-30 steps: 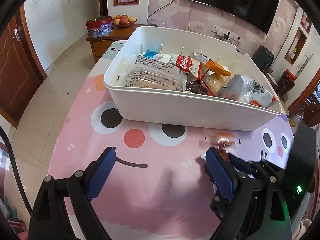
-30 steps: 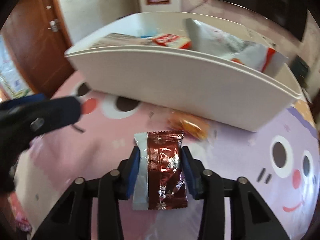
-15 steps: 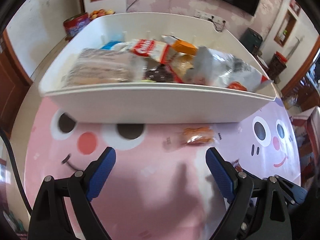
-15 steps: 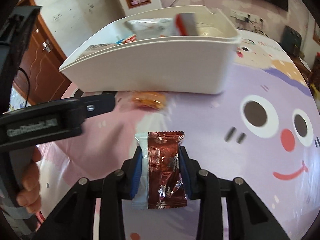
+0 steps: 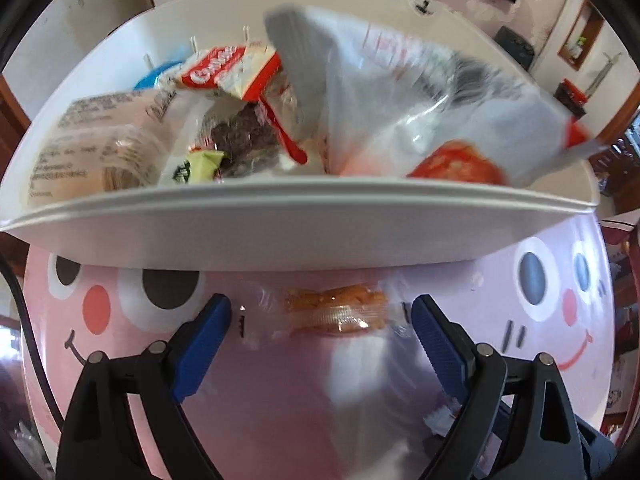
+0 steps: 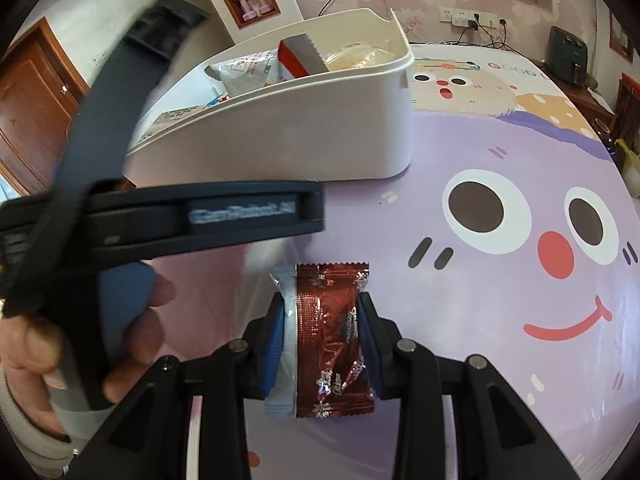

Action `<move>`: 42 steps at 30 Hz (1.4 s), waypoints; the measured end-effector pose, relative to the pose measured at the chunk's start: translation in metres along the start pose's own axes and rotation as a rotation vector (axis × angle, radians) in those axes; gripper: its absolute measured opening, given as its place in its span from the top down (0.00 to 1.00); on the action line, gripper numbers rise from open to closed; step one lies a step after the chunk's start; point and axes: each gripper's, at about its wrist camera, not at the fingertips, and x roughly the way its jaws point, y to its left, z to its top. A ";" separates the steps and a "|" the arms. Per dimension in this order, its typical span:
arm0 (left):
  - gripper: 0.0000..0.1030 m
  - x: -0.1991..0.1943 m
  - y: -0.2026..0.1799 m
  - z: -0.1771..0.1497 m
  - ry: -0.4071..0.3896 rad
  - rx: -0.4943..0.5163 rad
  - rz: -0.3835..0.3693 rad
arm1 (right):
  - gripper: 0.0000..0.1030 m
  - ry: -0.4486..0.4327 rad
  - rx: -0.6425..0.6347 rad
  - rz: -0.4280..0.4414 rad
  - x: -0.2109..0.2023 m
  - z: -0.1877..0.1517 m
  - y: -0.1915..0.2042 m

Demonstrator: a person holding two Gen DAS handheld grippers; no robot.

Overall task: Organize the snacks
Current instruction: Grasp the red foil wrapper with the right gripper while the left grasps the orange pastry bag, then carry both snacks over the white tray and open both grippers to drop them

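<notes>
An orange snack in a clear wrapper [image 5: 335, 309] lies on the cartoon tablecloth just in front of the white bin [image 5: 304, 236]. My left gripper [image 5: 321, 320] is open, its blue fingers [image 5: 204, 340] on either side of that snack without touching it. My right gripper [image 6: 320, 344] is shut on a dark red foil packet [image 6: 332, 340] and a pale blue-white packet [image 6: 286, 344] pressed side by side. The white bin [image 6: 304, 132] holds several snack bags. The left gripper's dark body [image 6: 168, 220] and the hand holding it [image 6: 132, 328] fill the left of the right wrist view.
Inside the bin lie a large silver bag [image 5: 420, 112], a red-and-white cookie pack [image 5: 228, 70] and a bread pack [image 5: 100, 152]. The tablecloth's purple smiling face [image 6: 520, 232] spreads to the right of the bin. A wooden door [image 6: 36, 100] stands far left.
My left gripper has moved toward the bin and sunk until its open fingers flank the orange snack. My right gripper has swung away to the right, still gripping both packets.
</notes>
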 end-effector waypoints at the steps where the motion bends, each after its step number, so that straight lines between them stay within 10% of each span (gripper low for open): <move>1: 0.11 0.002 -0.002 0.000 -0.002 0.007 0.021 | 0.66 0.000 0.006 0.002 -0.001 0.000 -0.002; 13: 0.45 -0.015 0.001 -0.021 -0.072 0.047 -0.001 | 0.66 -0.007 0.038 0.010 -0.003 -0.003 -0.014; 30: 0.47 -0.126 0.058 -0.059 -0.183 -0.003 -0.105 | 0.67 -0.068 -0.038 0.040 -0.044 0.008 0.024; 42: 0.47 -0.227 0.066 0.004 -0.355 0.063 -0.082 | 0.67 -0.214 -0.131 0.020 -0.120 0.078 0.069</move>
